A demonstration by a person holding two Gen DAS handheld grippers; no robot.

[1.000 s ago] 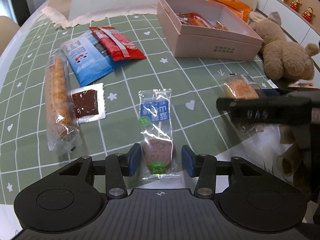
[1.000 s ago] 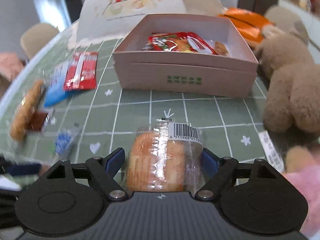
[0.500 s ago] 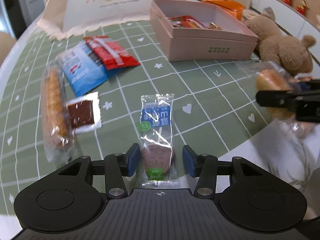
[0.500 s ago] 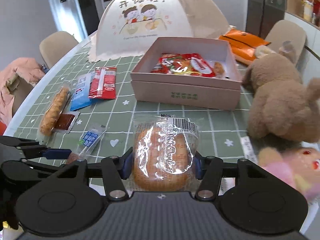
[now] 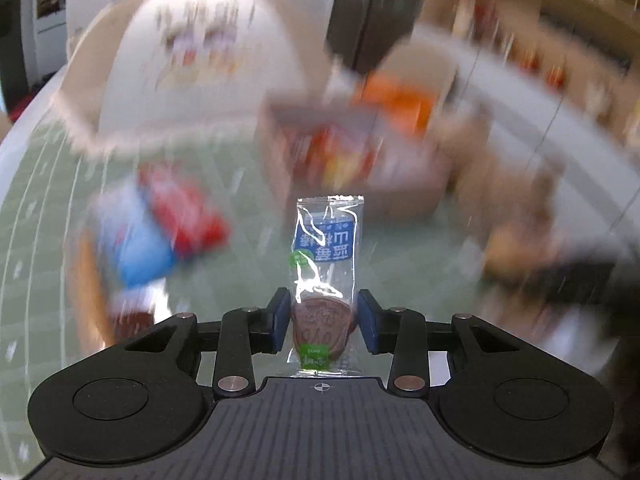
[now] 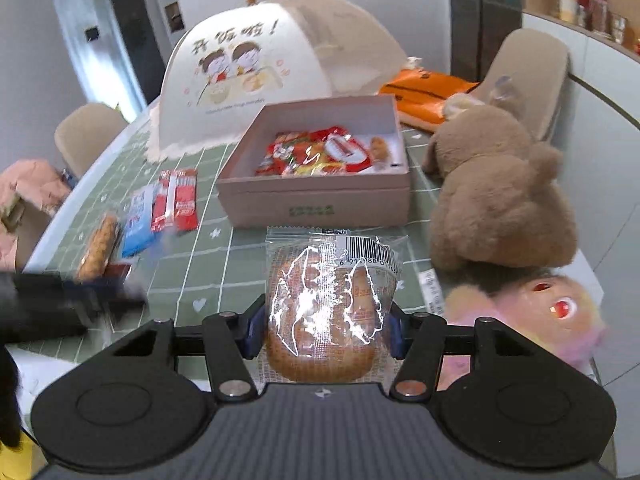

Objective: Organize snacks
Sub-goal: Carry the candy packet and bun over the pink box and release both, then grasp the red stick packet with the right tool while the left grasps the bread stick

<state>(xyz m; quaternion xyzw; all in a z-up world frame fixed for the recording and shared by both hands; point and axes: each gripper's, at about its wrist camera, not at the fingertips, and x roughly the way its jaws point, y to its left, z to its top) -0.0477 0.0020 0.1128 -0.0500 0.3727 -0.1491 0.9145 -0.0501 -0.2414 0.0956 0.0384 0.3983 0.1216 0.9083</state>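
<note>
Left tool (image 5: 323,322) is closing on the clear candy packet (image 5: 325,280); right tool (image 6: 322,330) is clamped on the wrapped bun (image 6: 326,316).

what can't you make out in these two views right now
- Left wrist view: box and the table's loose packets are motion-blurred; labels unreadable.
- Left wrist view: whether the closing left gripper pads press the candy yet.
- Right wrist view: bread hides the table behind it; left gripper is a dark blur.
</note>
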